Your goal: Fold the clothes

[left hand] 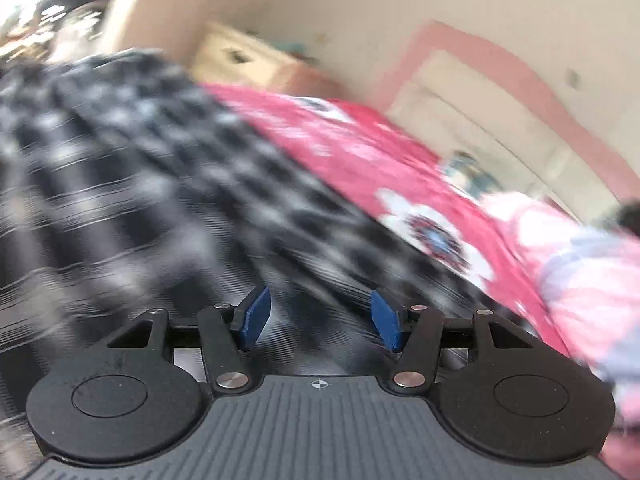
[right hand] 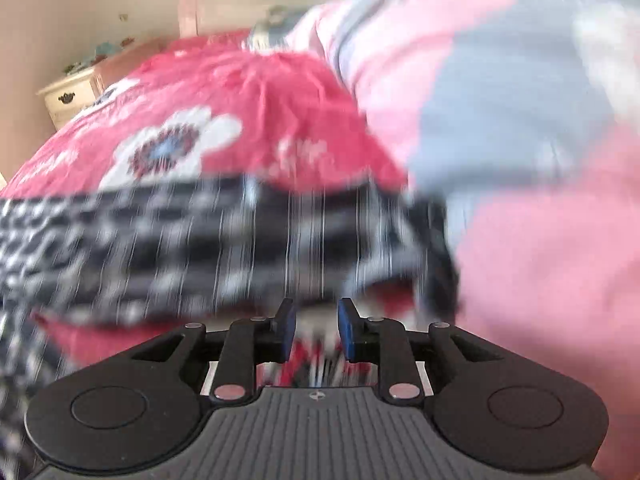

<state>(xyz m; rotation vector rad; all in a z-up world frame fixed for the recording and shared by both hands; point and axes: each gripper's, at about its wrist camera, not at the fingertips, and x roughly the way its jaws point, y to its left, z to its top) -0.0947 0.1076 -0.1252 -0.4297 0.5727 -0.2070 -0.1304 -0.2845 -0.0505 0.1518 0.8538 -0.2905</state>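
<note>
Black-and-white checked cloth (left hand: 132, 184), blurred, lies on a red flowered bedspread (left hand: 360, 152), filling the near left of the left wrist view. Left gripper (left hand: 320, 320) hangs just over it, blue pads spread and empty. Right gripper (right hand: 317, 330) sits at the garment's near edge, jaws narrowly parted, gripping nothing. A pink-and-grey blanket (right hand: 500, 100) is heaped at right.

Motion blur smears the black-and-white checked garment (left hand: 132, 184) in both wrist views, its folds and edges unreadable. The pink-and-grey bedding (right hand: 500, 120) runs off the right edge. Items atop the cream bedside drawer unit (right hand: 68, 98) are too small to identify.
</note>
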